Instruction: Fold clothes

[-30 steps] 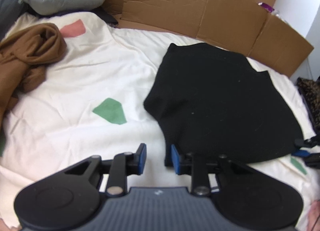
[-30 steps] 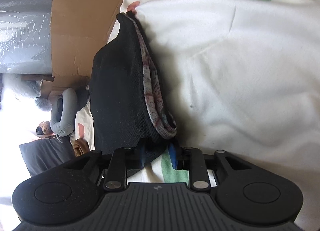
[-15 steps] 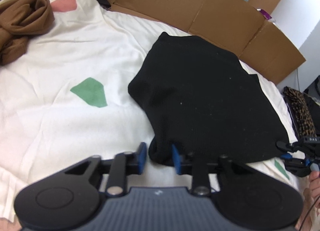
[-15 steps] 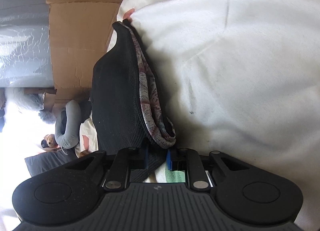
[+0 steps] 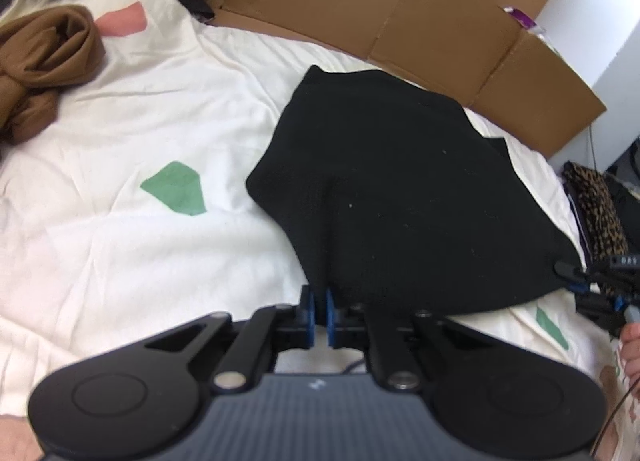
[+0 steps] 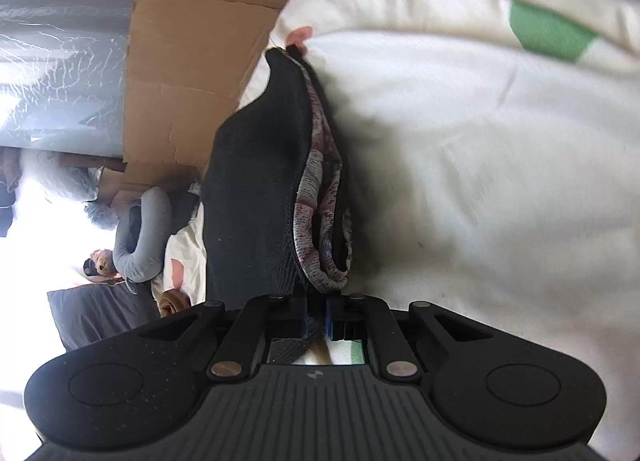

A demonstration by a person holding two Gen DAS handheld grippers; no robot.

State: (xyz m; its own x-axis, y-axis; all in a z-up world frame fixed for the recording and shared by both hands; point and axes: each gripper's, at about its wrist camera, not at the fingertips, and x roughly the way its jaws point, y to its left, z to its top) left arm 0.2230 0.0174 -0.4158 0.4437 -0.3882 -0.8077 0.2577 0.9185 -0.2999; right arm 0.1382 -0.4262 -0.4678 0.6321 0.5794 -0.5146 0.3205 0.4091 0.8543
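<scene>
**Both grippers pinching the near edge of the black top, one at each corner**

Going left to right on the bed [image 5: 120, 261]: a bunched brown garment [image 5: 44, 61] sits far off on the left, well apart from the action. Then there's a green patch on the white sheet, and just right of that the black top [image 5: 400, 189] spread across the bed, its far end up near the cardboard wall [image 5: 400, 21].

The left gripper [image 5: 319, 315] is squeezed shut on the near-left corner of the black top; the blue pads are almost together with a ridge of fabric pulled up between them. Over at the near-right corner you can see the right gripper [image 5: 600, 293], and in its own view the right gripper [image 6: 316, 319] is clamped on the edge too, with the black layer and a mottled grey-pink inner layer bunched in front of it.

So the thing that matters: the near hem runs left to right between the two grippers, and the rest of the top lies straight ahead of both, away from the person. My guess is that any fold from this hold goes forward, near edge toward the far edge, with both sides moving evenly. Can't tell how many folds it's got already.
</scene>
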